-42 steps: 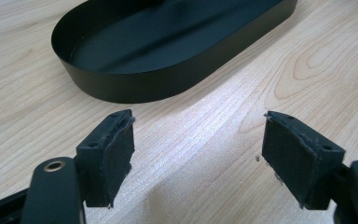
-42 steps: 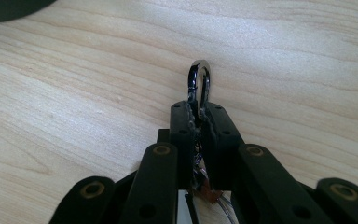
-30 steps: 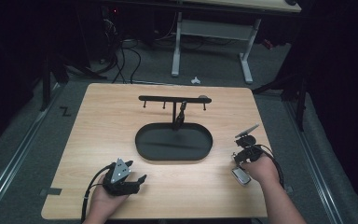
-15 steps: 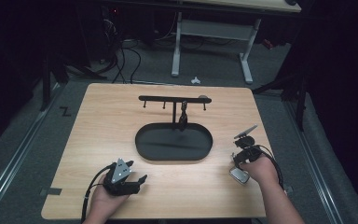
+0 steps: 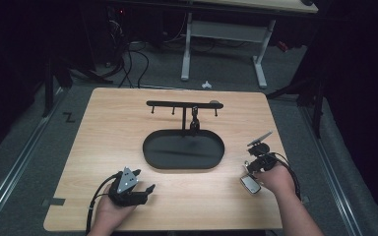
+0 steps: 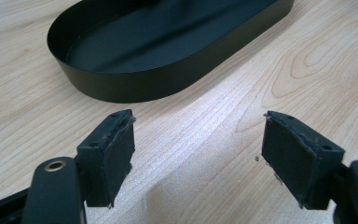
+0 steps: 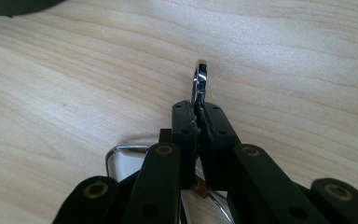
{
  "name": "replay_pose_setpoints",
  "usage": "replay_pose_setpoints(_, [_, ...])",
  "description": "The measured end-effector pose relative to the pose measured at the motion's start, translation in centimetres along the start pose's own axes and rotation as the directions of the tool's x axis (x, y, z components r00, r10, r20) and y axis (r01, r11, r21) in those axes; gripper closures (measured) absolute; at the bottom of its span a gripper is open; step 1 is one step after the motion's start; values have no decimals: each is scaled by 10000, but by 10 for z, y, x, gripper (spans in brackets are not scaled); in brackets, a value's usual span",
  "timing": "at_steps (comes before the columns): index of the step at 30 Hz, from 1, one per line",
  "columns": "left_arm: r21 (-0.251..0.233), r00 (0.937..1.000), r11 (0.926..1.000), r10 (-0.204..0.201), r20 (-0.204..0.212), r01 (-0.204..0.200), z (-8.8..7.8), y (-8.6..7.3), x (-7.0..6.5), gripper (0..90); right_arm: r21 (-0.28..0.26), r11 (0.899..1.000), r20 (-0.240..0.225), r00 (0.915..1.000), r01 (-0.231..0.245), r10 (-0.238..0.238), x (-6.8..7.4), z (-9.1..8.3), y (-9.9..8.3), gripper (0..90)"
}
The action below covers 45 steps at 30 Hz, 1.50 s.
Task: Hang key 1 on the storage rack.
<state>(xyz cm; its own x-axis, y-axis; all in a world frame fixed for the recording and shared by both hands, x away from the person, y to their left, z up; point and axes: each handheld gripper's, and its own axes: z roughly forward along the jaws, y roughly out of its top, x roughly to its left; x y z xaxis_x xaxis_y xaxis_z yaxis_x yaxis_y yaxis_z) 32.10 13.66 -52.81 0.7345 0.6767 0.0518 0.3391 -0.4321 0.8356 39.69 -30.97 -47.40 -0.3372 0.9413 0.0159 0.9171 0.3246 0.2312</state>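
Note:
My right gripper (image 5: pixel 250 171) sits near the table's right front and is shut on a thin chrome metal clasp (image 7: pixel 200 77). The clasp pokes out past the closed pads, just above the wood. In the high view a silver metal piece (image 5: pixel 250 184) lies under that hand. A bent wire loop (image 7: pixel 121 150) shows beneath the jaws. My left gripper (image 5: pixel 145 180) rests at the left front, open with nothing between its fingers (image 6: pixel 112 154). It faces the black oval tray (image 6: pixel 135 86).
The black oval tray (image 5: pixel 150 142) lies mid-table. Behind it stands a black T-bar rack (image 5: pixel 184 104) with small hooks, and a small dark item (image 5: pixel 195 118) hangs beside its post. Bare wood surrounds both hands. Table legs and cables lie beyond the far edge.

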Motion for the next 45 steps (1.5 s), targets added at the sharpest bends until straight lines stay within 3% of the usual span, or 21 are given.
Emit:
replay_pose_setpoints(19, [55,10000,10000,46,67,-47,1,0,-1,261,-521,9980,-293,9989,353,-369,8,-47,4,857])
replay_pose_setpoints(45, [8,10000,10000,46,73,-46,1,1,0,261,-1171,9914,74,9983,587,-583,18,-98,21,858])
